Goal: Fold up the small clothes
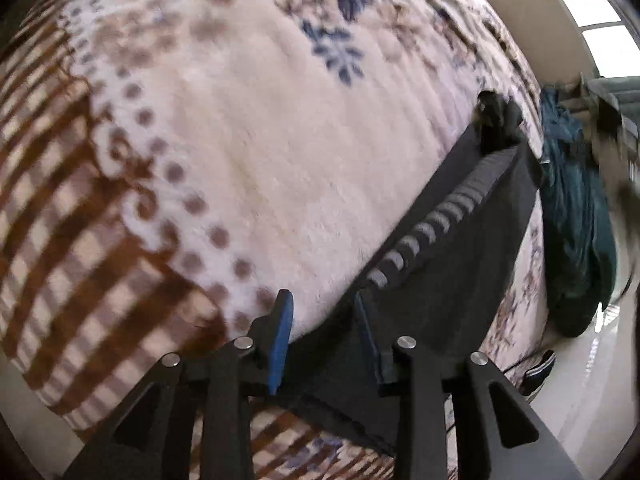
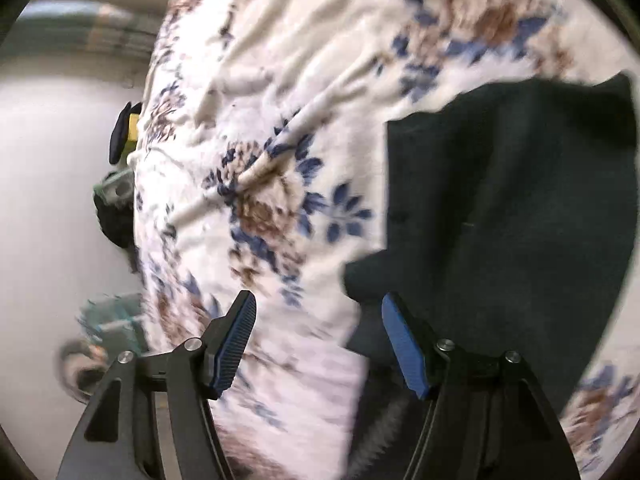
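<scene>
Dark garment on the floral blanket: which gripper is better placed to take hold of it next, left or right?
Left, probably. The left gripper is open with the dark garment and its striped waistband edge running up between its fingers. The right gripper is also open, but mostly over the floral blanket, with the garment beside one finger.
</scene>
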### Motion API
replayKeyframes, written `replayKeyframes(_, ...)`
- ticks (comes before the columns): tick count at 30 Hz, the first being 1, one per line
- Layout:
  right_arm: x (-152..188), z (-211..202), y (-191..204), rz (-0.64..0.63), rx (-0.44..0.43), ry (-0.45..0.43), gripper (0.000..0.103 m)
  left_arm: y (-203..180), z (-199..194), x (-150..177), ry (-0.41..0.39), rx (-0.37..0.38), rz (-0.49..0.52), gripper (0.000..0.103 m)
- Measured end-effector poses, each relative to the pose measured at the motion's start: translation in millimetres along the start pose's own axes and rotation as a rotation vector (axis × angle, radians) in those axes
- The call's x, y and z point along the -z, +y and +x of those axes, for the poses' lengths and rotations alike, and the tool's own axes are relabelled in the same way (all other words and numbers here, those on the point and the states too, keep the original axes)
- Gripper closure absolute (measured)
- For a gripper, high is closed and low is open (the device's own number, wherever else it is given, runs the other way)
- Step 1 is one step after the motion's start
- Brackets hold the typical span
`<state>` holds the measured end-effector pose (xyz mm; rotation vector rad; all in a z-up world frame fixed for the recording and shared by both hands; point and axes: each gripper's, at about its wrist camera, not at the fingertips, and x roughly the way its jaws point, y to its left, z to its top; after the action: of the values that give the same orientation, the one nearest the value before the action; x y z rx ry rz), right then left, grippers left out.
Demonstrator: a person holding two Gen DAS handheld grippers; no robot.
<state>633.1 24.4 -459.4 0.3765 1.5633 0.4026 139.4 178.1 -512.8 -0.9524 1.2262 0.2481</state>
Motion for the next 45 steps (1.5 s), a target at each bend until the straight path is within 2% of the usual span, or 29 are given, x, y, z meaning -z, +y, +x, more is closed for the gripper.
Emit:
replayKeyframes(3, 53, -16, -25, -0.036, 0.052, 0.025, 0.035, -16, -2, -7, -0.003, 0.006, 0.077, 0.064)
replayKeyframes(6, 122, -18, -70, 0.003, 0.106, 0.07, 0.035, -44, 16, -14, 0.032, -0.013, 0.192, 0.064)
replayKeyframes(9, 184, -16, -112, 0.083, 0.174, 0.081, 0.035, -69, 36, -15, 0.076, -0.09, 0.329, 0.064)
replayKeyframes(11, 224, -12, -136, 0.149, 0.192, 0.093, 0.035, -80, 47, -11, 0.085, -0.135, 0.398, 0.071)
replayKeyframes(12, 244, -9, -147, 0.192, 0.188, 0.112, 0.035, -82, 48, -9, 0.085, -0.143, 0.412, 0.099)
replayKeyframes(15, 305, 10, -172, 0.288, 0.142, 0.189, 0.035, -83, 46, -5, 0.082, -0.121, 0.416, 0.099)
replayKeyframes(17, 339, 29, -177, 0.306, 0.122, 0.248, 0.036, -79, 38, -5, 0.081, -0.092, 0.368, 0.1)
replayKeyframes(19, 363, 46, -175, 0.297, 0.109, 0.281, 0.053, -72, 29, -8, 0.087, -0.031, 0.271, 0.1)
replayKeyframes(20, 372, 51, -172, 0.268, 0.148, 0.281, 0.078, -69, 23, -9, 0.089, -0.001, 0.223, 0.1)
replayKeyframes(21, 377, 53, -171, 0.244, 0.182, 0.262, 0.091, -67, 18, -11, 0.095, 0.03, 0.181, 0.1)
replayKeyframes(25, 388, 34, -171, 0.206, 0.191, 0.192, 0.094, -54, 4, -14, 0.122, 0.16, -0.009, 0.1)
replayKeyframes(27, 390, 22, -173, 0.19, 0.2, 0.174, 0.097, -48, 9, -13, 0.151, 0.19, -0.071, 0.1)
replayKeyframes(29, 392, 11, -178, 0.181, 0.199, 0.172, 0.097, -48, 16, -12, 0.153, 0.142, -0.056, 0.1)
replayKeyframes(31, 392, 8, -184, 0.166, 0.203, 0.18, 0.097, -43, 30, -10, 0.157, 0.037, 0.013, 0.1)
replayKeyframes(33, 393, 11, -192, 0.175, 0.195, 0.196, 0.097, -39, 44, -9, 0.181, -0.002, 0.044, 0.099)
replayKeyframes(34, 393, 15, -193, 0.174, 0.201, 0.208, 0.097, -42, 52, -9, 0.184, -0.047, 0.094, 0.099)
replayKeyframes(38, 395, 28, -190, 0.117, 0.251, 0.232, 0.096, -50, 61, -10, 0.201, -0.082, 0.133, 0.099)
replayKeyframes(40, 391, 34, -184, 0.086, 0.259, 0.271, 0.096, -58, 58, -11, 0.203, -0.099, 0.165, 0.095)
replayKeyframes(42, 384, 31, -182, 0.12, 0.213, 0.294, 0.091, -66, 48, -14, 0.201, -0.1, 0.176, 0.091)
replayKeyframes(43, 378, 27, -179, 0.136, 0.198, 0.3, 0.089, -73, 40, -15, 0.195, -0.109, 0.19, 0.081)
replayKeyframes(44, 370, 19, -179, 0.154, 0.184, 0.298, 0.078, -76, 34, -16, 0.182, -0.108, 0.202, 0.075)
replayKeyframes(45, 363, 12, -180, 0.163, 0.172, 0.283, 0.061, -83, 27, -17, 0.16, -0.11, 0.217, 0.067)
